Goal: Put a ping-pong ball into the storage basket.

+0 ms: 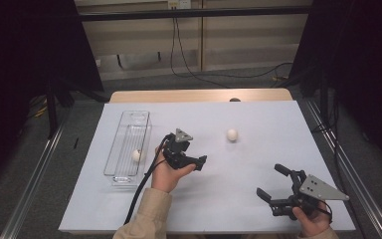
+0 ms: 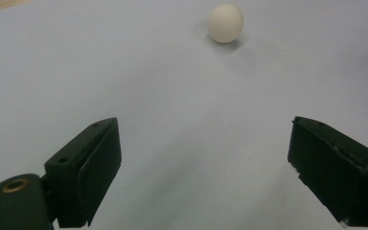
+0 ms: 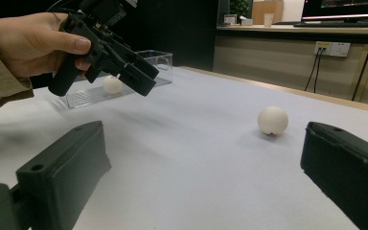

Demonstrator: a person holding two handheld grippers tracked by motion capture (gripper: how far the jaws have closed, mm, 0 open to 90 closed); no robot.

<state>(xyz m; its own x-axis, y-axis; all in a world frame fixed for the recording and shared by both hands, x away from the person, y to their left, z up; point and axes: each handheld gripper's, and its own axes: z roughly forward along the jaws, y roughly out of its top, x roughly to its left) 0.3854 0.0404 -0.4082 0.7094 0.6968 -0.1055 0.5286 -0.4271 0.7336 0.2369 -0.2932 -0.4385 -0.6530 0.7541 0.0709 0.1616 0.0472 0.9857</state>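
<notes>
Two white eggs: one (image 1: 232,134) loose mid-table toward the far edge, one (image 1: 137,155) inside the tray. One clear plastic tray (image 1: 129,124) (near left edge). Two grippers, the left gripper (image 1: 186,157) and the right gripper (image 1: 274,181).

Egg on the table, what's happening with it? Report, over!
Left gripper open, empty, aimed at the loose egg. Right gripper open, empty, near the table's front edge. Second egg sits in the clear tray. Nothing in the way.

White egg (image 1: 232,134), loose on table
</notes>
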